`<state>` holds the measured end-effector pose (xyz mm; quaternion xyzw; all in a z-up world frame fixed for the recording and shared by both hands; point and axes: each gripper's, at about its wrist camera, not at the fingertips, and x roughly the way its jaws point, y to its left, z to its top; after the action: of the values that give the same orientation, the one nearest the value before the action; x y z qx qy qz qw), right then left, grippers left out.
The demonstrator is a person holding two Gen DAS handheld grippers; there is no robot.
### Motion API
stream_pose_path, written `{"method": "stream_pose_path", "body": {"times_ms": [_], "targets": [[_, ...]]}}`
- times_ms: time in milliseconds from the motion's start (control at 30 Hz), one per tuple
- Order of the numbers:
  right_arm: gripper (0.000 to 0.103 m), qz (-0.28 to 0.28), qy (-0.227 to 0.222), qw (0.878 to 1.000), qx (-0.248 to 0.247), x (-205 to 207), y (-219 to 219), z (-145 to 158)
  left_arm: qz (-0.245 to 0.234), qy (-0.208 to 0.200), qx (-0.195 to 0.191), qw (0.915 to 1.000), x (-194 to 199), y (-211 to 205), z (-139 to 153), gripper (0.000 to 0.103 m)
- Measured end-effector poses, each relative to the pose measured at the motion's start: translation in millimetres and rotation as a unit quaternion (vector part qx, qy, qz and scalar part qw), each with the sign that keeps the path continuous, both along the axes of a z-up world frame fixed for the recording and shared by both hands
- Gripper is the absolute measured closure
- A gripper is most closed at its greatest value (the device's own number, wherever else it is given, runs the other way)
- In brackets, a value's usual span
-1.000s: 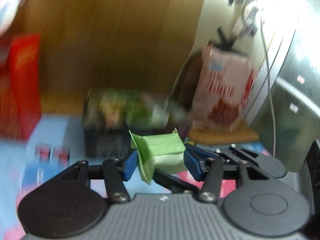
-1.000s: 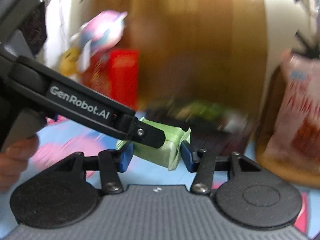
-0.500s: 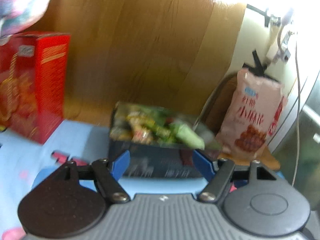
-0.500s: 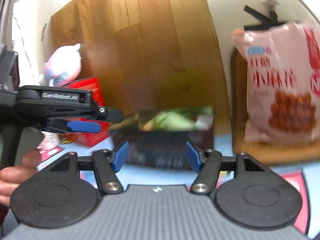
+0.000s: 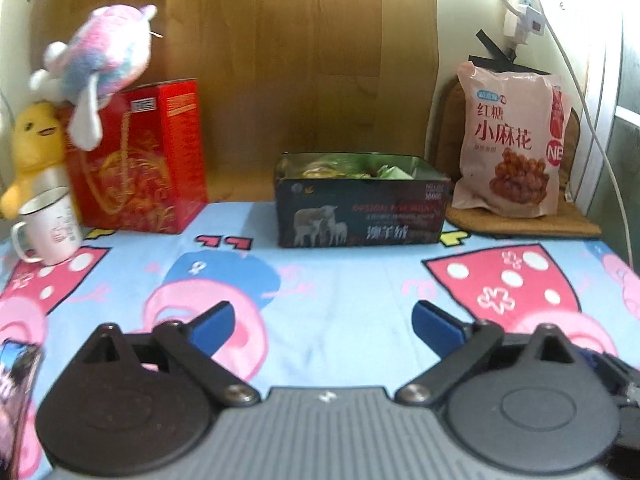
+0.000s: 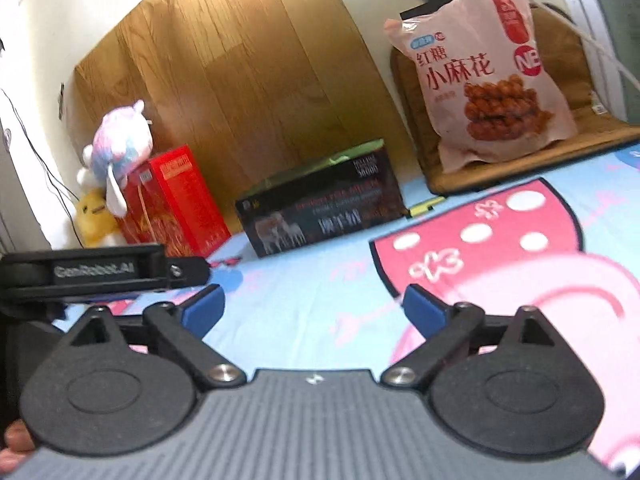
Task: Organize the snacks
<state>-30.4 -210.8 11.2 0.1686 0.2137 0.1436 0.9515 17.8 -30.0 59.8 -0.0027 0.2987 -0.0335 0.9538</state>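
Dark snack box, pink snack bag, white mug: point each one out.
Dark snack box [image 5: 360, 216]: left wrist view, on its printed front wall.
Pink snack bag [image 6: 480, 76]: right wrist view, on the middle of its front, by the lettering.
White mug [image 5: 50, 224]: left wrist view, on its outer side.

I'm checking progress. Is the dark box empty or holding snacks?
Holding snacks: the left view shows wrappers, green and yellow, filling the open dark box nearly to its rim. Both tools are open and hold nothing.

Both wrist views sit low over the cartoon-printed blue cloth surface [image 5: 340, 280] — left faces the dark open snack box [image 5: 360, 216] squarely, right sees it [image 6: 320, 216] tilted, from farther right.
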Motion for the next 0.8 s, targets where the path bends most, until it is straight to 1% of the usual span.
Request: {"method": "stream_pose_path", "body": {"times_ms": [67,167,267,367,600,733,800], "targets": [[0.000,-0.003,-0.001,1.000,-0.014,-9,5,-4,0.006,-0.003,0.007,1.0000,-12,1,0,0.000],[0.000,0.000,0.004,0.999,-0.035,-21,10,-8,0.019,-0.005,0.022,0.9995,-26,1,-1,0.000],[0.000,0.004,0.002,0.999,-0.046,-34,15,-7,0.033,-0.004,0.026,0.9991,-37,2,-3,0.000],[0.000,0.017,0.015,0.998,-0.057,-39,19,-6,0.038,0.001,0.030,0.9988,-43,2,-5,0.000],[0.000,0.030,0.038,0.999,-0.024,-46,16,-5,0.052,-0.001,0.056,0.9971,-51,-1,-8,0.000],[0.000,0.027,0.036,0.999,-0.017,-49,15,-2,0.056,-0.014,0.065,0.9962,-56,-1,-5,0.000],[0.000,0.023,0.035,0.999,-0.011,-50,13,0,0.055,-0.019,0.063,0.9963,-57,-1,-3,0.000]]}}
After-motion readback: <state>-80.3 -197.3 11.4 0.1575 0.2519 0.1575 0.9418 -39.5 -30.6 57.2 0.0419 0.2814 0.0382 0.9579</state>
